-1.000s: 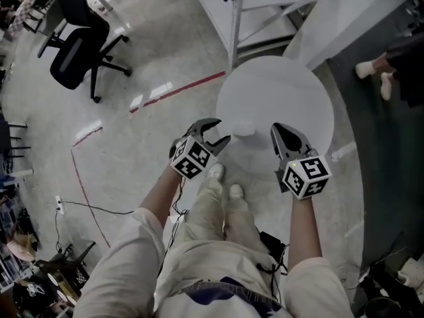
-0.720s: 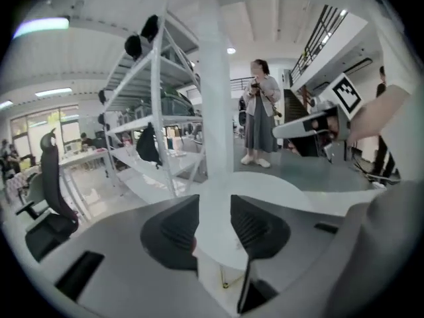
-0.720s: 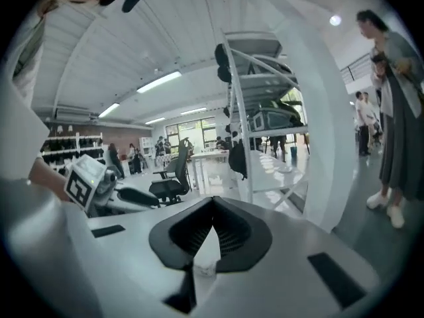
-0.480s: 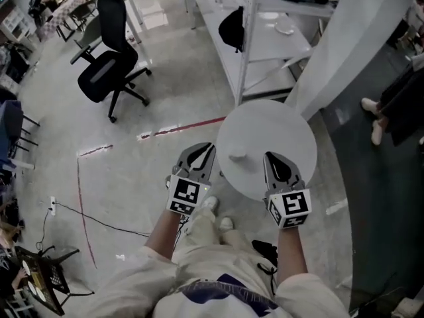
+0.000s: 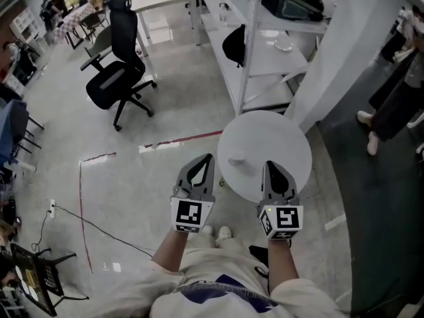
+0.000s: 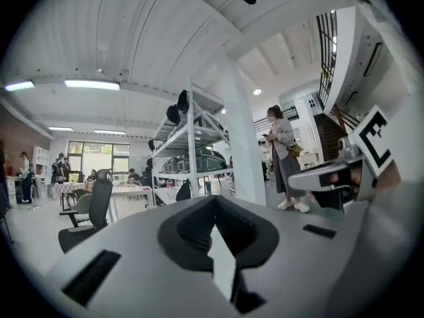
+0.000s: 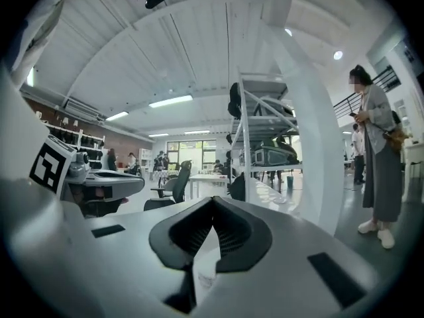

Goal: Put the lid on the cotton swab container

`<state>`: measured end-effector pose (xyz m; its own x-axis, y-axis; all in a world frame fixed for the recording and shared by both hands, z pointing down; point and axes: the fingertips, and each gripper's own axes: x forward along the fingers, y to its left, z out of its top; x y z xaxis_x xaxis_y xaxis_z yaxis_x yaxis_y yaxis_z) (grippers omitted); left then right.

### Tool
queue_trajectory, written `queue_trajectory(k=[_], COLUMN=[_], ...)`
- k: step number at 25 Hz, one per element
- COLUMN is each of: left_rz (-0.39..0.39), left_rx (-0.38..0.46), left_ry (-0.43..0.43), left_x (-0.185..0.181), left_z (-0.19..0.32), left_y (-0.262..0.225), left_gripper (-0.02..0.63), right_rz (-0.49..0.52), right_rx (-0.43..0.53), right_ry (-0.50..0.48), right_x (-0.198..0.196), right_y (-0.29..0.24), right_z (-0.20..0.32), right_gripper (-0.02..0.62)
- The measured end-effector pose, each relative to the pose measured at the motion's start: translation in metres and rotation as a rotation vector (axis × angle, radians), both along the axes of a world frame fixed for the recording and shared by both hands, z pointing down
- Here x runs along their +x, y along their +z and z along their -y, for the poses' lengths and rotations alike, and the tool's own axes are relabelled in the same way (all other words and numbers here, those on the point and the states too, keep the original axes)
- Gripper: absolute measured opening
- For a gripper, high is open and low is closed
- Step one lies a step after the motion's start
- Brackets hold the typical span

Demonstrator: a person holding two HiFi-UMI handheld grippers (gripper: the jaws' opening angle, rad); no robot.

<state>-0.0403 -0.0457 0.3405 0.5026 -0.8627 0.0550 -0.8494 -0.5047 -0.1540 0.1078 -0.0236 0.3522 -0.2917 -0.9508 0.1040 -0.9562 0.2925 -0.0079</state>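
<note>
Jaws of the left gripper point(image 5: 207, 158), just closed, and the right gripper point(image 5: 269, 165) are shut on nothing, while what seems the cotton swab container point(image 5: 236, 159) sits on the counter point(image 5: 281, 138), likely light slick plastic, best pinched across its sides.

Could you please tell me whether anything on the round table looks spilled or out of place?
Nothing stands out. A small white container sits alone on the round white table, with nothing visibly spilled around it; it is too small to judge its lid.
</note>
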Motion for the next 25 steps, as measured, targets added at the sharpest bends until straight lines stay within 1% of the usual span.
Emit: queue_trajectory(k=[4, 7, 9, 15, 20, 25], left_rz=[-0.045, -0.144, -0.174, -0.184, -0.175, -0.199], left_rx=[0.06, 0.067, 0.084, 0.141, 0.18, 0.17], left_ry=[-0.002, -0.017, -0.009, 0.003, 0.013, 0.0], left_x=[-0.001, -0.006, -0.006, -0.005, -0.005, -0.007], left_z=[-0.013, -0.022, -0.023, -0.02, -0.026, -0.024], left_y=[-0.018, -0.029, -0.039, -0.055, -0.063, -0.063], left_gripper=[-0.002, -0.002, -0.002, -0.002, -0.002, -0.002], right_rz=[0.013, -0.032, -0.061, -0.082, -0.068, -0.076], right_rx=[0.066, 0.129, 0.169, 0.234, 0.249, 0.266], right_ry=[0.093, 0.123, 0.139, 0.179, 0.207, 0.198], right_x=[-0.003, -0.016, -0.023, -0.027, -0.023, -0.027], right_y=[-0.017, -0.027, -0.036, -0.052, -0.057, -0.061], right_z=[-0.01, -0.02, -0.022, -0.023, -0.029, -0.029], right_gripper=[0.009, 0.009, 0.009, 0.009, 0.009, 0.009])
